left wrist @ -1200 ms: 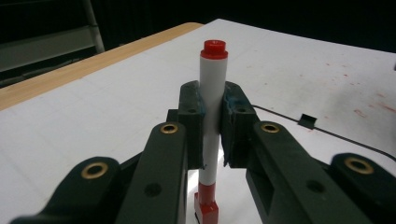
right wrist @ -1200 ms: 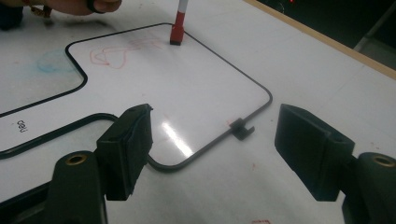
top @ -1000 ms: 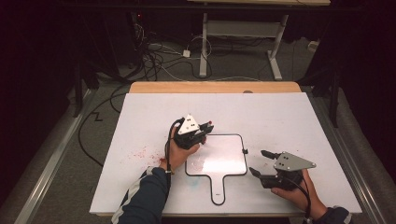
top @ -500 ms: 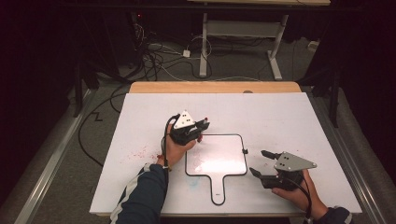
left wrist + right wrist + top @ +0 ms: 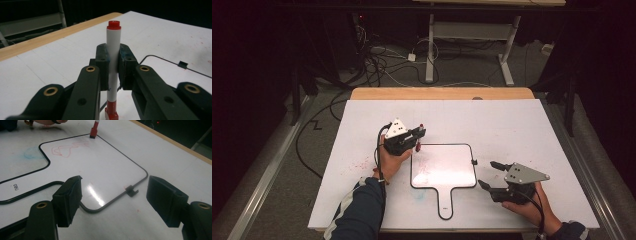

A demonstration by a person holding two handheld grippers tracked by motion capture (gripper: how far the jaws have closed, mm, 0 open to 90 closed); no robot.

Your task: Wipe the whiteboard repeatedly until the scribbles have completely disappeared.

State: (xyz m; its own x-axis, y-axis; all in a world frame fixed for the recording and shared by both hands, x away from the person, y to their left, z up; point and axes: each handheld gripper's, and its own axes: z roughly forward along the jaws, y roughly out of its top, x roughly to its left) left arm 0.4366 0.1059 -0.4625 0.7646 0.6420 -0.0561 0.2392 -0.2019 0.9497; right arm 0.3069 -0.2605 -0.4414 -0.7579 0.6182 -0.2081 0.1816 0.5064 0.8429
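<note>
Left gripper (image 5: 113, 72) clenching upright red marker (image 5: 113, 50), marker tip cut off below its jaws, right gripper (image 5: 113, 202) gaping released, whiteboard (image 5: 100, 170) lying ahead, scribbles faint

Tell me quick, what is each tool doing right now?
Left tool: closed on a red-capped marker.
Right tool: open, holding nothing, beside the small whiteboard.

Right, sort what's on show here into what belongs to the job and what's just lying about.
Part of the job:
- red marker, clamped in the left gripper
- paddle-shaped whiteboard with red scribble
- right gripper, open beside the whiteboard

Lying about:
- cables on the floor
- desk frame beyond the table
</note>
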